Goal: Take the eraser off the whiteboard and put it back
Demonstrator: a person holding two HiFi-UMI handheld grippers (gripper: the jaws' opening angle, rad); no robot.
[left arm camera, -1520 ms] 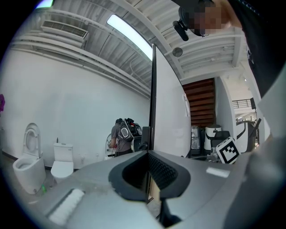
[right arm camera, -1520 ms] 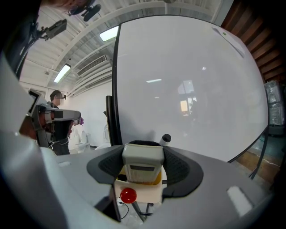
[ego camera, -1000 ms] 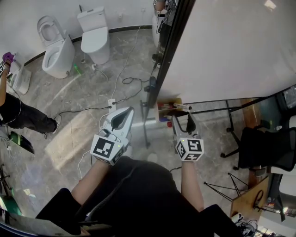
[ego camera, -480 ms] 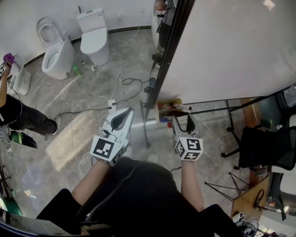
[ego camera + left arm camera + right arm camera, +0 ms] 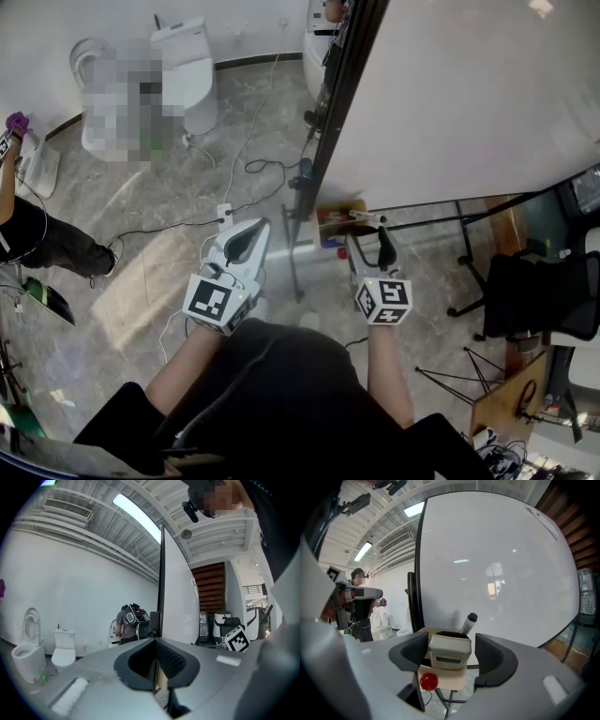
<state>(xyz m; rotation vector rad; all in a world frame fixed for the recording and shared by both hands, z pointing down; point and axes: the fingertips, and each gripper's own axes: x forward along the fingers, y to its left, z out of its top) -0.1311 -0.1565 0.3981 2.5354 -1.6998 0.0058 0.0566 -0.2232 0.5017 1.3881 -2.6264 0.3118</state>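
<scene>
Sitting in the small tray [image 5: 443, 680] at the whiteboard's [image 5: 497, 564] lower left edge, the eraser [image 5: 449, 654] stands between the right gripper's [image 5: 367, 240] parted jaws, which flank it unclamped. A marker [image 5: 468, 622] leans just behind. Farther left, the left gripper [image 5: 255, 228] hangs clenched on nothing.

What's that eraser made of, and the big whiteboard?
The eraser looks like smooth grey-white plastic, matte, with moulded rounded edges; its dark far side may be felt. The whiteboard looks glossy and coated: lights reflect in it.
</scene>
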